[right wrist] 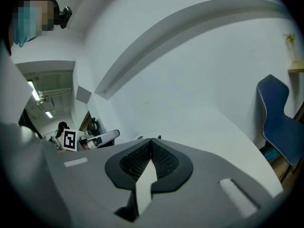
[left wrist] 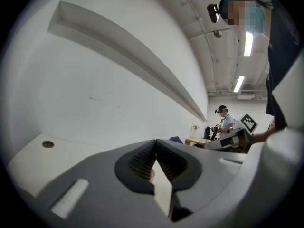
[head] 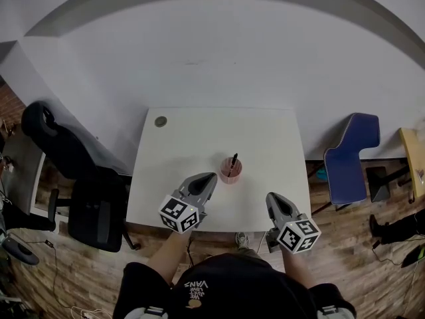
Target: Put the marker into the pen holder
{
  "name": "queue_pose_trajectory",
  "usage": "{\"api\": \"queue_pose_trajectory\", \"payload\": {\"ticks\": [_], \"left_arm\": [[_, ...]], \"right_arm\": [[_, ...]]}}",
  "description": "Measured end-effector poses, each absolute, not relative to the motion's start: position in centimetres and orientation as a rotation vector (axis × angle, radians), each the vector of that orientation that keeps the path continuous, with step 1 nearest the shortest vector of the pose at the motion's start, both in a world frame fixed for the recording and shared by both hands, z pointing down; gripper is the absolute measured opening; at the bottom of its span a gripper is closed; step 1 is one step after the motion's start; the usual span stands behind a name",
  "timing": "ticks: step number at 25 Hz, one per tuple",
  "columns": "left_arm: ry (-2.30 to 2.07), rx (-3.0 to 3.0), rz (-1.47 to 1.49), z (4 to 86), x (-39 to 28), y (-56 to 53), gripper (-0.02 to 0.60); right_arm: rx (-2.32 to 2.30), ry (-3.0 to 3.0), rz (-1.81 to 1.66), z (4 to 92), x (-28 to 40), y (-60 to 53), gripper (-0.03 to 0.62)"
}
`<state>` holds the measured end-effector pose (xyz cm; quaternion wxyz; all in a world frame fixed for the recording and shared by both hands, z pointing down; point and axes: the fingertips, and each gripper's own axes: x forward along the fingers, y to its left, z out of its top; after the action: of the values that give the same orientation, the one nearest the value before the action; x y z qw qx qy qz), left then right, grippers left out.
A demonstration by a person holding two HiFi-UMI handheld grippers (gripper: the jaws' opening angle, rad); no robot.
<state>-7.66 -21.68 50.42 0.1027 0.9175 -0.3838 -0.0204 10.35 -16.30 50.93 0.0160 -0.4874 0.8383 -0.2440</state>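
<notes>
A pink pen holder point(head: 230, 171) stands near the middle of the white table point(head: 265, 138), and a black marker point(head: 234, 161) sticks up out of it. My left gripper point(head: 210, 177) is shut and empty, its tip just left of the holder. A sliver of pink shows behind its closed jaws in the left gripper view, where the left gripper point(left wrist: 156, 142) has nothing between its fingers. My right gripper point(head: 271, 197) is also shut and empty, near the table's front edge, to the right of the holder and nearer to me. In the right gripper view, the right gripper point(right wrist: 151, 140) has its jaws pressed together.
A round grommet point(head: 161, 121) sits in the table's far left corner. A black office chair point(head: 89, 191) stands left of the table, and a blue chair point(head: 352, 153) stands at its right. A white wall runs behind. Another person point(left wrist: 224, 120) works far off.
</notes>
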Motion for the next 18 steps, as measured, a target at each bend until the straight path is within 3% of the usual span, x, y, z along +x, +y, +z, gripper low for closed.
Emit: {"api": "queue_pose_trajectory", "payload": {"ticks": [18], "left_arm": [[-1.124, 2.711, -0.061, 50.5, -10.8, -14.1, 0.054]], "right_arm": [[-1.551, 2.581, -0.703, 50.3, 7.7, -10.9, 0.002]]}}
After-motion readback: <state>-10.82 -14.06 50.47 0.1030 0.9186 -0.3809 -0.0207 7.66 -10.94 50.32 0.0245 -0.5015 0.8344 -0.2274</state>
